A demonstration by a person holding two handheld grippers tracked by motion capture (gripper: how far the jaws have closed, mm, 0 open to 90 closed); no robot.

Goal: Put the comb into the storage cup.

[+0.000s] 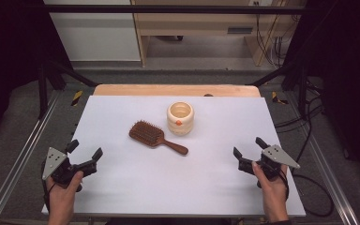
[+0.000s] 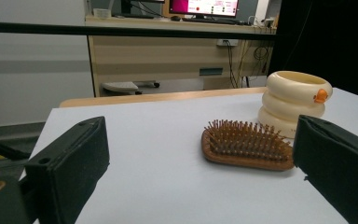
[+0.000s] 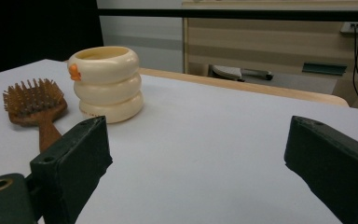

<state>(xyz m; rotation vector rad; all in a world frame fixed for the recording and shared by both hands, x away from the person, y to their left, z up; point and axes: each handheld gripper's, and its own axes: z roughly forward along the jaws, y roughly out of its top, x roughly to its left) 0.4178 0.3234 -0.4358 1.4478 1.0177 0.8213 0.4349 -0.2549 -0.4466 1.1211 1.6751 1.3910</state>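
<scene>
Wooden hairbrush (image 1: 157, 137) lying bristles-up near centre of white tabletop (image 1: 178, 187); head toward far left, handle angled toward near right. Cream ringed cup (image 1: 180, 118) upright just beside brush head on far-right side, mouth open, small orange mark on near face; brush and cup close, contact not resolved from high view. In left gripper view: brush head (image 2: 247, 144) in front of cup (image 2: 296, 100), narrow gap apparent.

Left gripper (image 1: 83, 155) at near-left edge of tabletop, jaws spread wide, nothing between. Right gripper (image 1: 249, 152) at near right, jaws likewise spread and empty. Both well apart from brush; both aimed toward centre.

Step judged: approach to brush, not yet begun. Likely goal: brush into cup, handle or head down — a guess only.

Notes for a clean pickup:
- Handle (image 3: 46, 133) points toward right gripper; right side the easier reach.
- Grip across handle's narrow width, near its middle, jaws straddling from above, low enough to clear the tabletop without scraping.
- Avoid closing on bristles: poor purchase, likely slip.
- Cup light-looking and near; approach along handle line, away from cup, to avoid a knock.
- Left gripper free to steady cup wall if needed.
</scene>
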